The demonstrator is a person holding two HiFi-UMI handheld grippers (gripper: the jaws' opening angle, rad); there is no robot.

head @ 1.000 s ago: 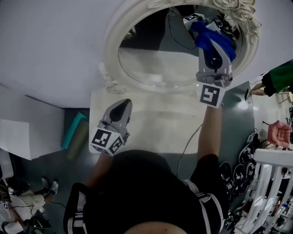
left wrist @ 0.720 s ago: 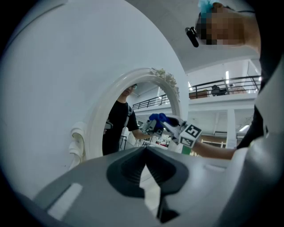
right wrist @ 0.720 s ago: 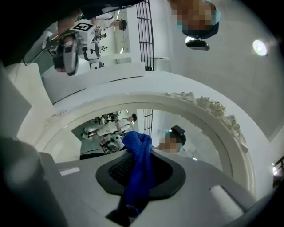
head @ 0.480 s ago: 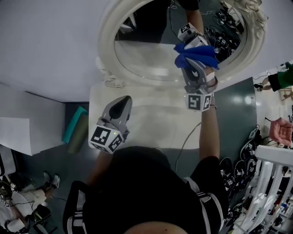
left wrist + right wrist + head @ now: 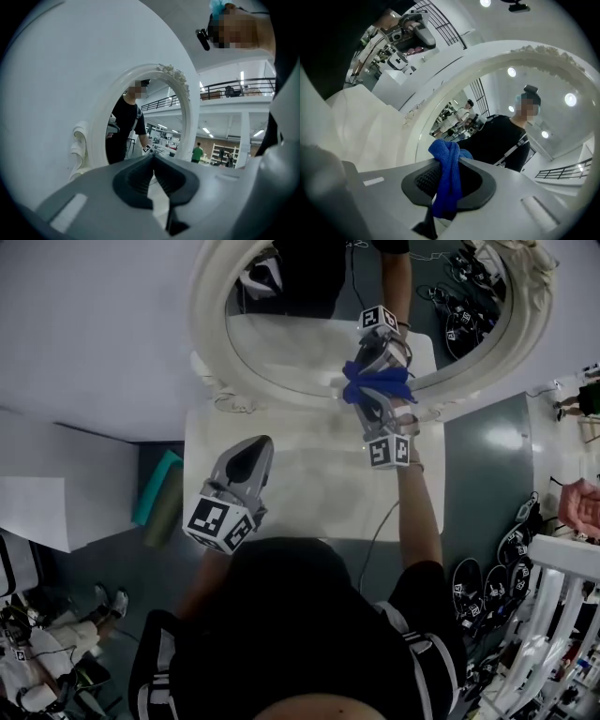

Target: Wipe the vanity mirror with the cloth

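The right arm point(image 5: 419, 521) is stretched out straight ahead over the white surface point(image 5: 309, 488), forearm nearly level with it and the wrist turned so the marker cube faces up. At its end the right claw point(image 5: 377, 397) points at the mirror point(image 5: 208, 320), an oval glass in a thick white carved frame that stands at the back edge of the surface. The claw is clenched on a blue cloth point(image 5: 377, 382). The cloth bunches out past the tips and meets its own reflection in the glass, low down and right of the middle, just above the bottom rim of the frame.

From the right gripper view, the cloth point(image 5: 448, 180) runs as a twisted strip down the middle of the right claw point(image 5: 449, 161), pinched between the two dark pads, with a knot of it sticking up above the tips. Beyond it the curved frame of the mirror point(image 5: 440, 101) fills the picture, and the glass reflects the person in a black shirt.

The left arm is bent and kept close to the body. The left claw point(image 5: 254, 448) hangs over the near left part of the surface, well apart from the mirror, its nose tilted up toward the frame's lower left. In the left gripper view, the left claw point(image 5: 153, 158) is clenched with the tips touching and nothing between them. The mirror point(image 5: 186, 110) stands upright ahead of it.
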